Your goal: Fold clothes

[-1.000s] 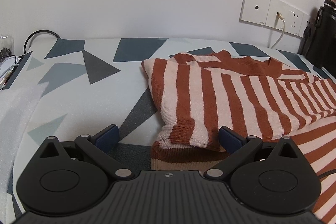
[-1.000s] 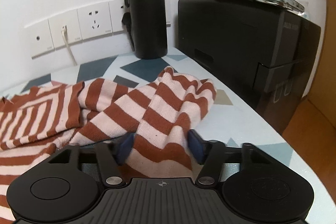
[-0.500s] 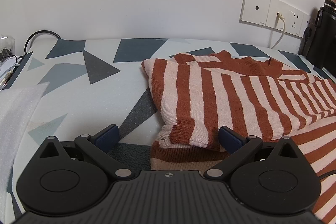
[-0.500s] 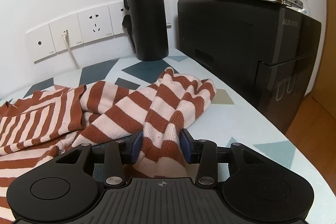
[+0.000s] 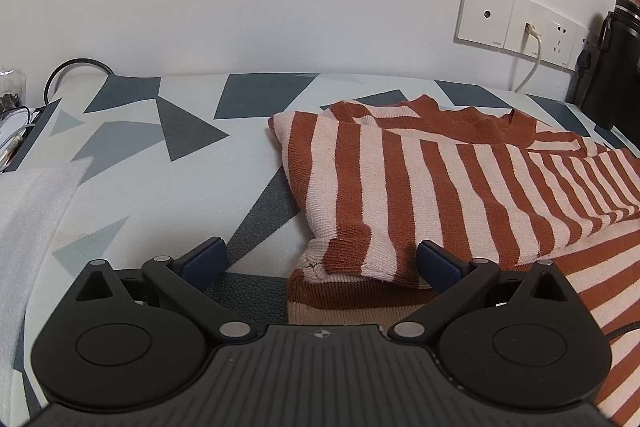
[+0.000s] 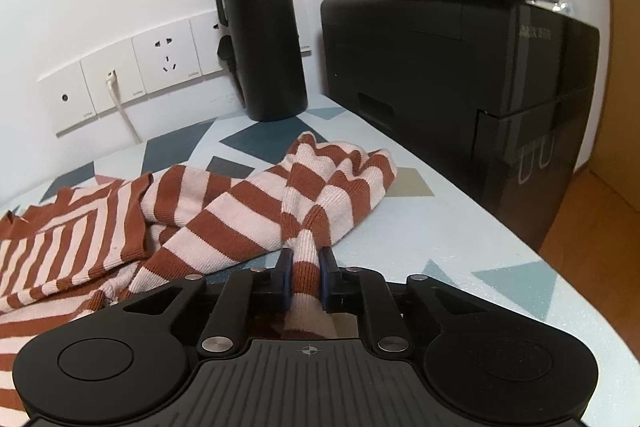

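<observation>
A rust-and-cream striped sweater [image 5: 420, 183] lies on a table with a grey-and-blue triangle pattern [image 5: 160, 163], its left sleeve folded in over the body. My left gripper [image 5: 320, 259] stands open just in front of the sleeve cuff [image 5: 352, 259], and no cloth is pinched between its fingers. In the right wrist view the sweater's other sleeve [image 6: 320, 179] lies bunched toward the table's right edge. My right gripper [image 6: 306, 267] is shut on that sleeve's cuff end, and the cloth bunches up between the blue pads.
A black flask [image 6: 260, 27] stands against the wall by the sockets [image 6: 164, 59]. A black box [image 6: 460, 87] carrying a tray with a bottle, red vase and cup stands at the right. White foam sheet [image 5: 28, 211] and cables [image 5: 72, 67] sit at the table's left end.
My right gripper has shut on the sleeve cuff, going from wide open around it to pinching it. The left gripper and the folded sleeve have stayed still.
</observation>
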Motion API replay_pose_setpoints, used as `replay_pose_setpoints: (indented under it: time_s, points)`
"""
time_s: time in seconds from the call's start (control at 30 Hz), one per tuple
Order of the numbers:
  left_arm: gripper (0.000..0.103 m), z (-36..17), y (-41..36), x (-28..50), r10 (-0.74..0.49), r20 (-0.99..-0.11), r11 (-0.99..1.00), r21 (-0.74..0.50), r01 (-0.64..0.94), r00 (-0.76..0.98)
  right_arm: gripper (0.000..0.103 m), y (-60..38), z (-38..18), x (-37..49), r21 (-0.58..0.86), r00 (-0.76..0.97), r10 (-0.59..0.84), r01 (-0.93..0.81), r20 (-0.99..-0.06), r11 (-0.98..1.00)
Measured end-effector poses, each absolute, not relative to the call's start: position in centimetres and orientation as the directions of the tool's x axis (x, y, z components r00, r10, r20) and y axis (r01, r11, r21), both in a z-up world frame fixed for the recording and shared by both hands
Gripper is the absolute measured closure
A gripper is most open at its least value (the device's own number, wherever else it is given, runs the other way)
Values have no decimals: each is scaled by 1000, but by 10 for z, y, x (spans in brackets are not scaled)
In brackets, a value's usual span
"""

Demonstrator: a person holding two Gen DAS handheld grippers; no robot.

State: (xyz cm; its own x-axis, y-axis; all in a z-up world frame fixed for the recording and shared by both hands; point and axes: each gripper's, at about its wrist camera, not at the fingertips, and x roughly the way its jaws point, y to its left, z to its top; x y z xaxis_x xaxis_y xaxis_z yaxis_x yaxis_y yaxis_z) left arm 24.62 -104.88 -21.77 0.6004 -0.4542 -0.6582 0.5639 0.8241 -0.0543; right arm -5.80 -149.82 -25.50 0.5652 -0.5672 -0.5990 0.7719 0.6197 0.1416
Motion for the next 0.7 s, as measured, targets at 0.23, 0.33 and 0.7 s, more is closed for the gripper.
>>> replay_pose_setpoints:
  time_s: [0.23,0.33,0.7]
  points:
    - [0,-218,-1048,247,-458,-659,820,-55,569,597,94,-1487,-239,-45,76,531,-630,795,-566,602]
    - [0,-218,-1048,247,-458,-659,820,-55,569,597,94,-1481,-223,-43,68,535,-662,801,-524,594]
    - [1,-214,-1031,254,-533,-627,808,-178,561,569,94,-1463,-174,-32,25,588,-688,767,-425,641]
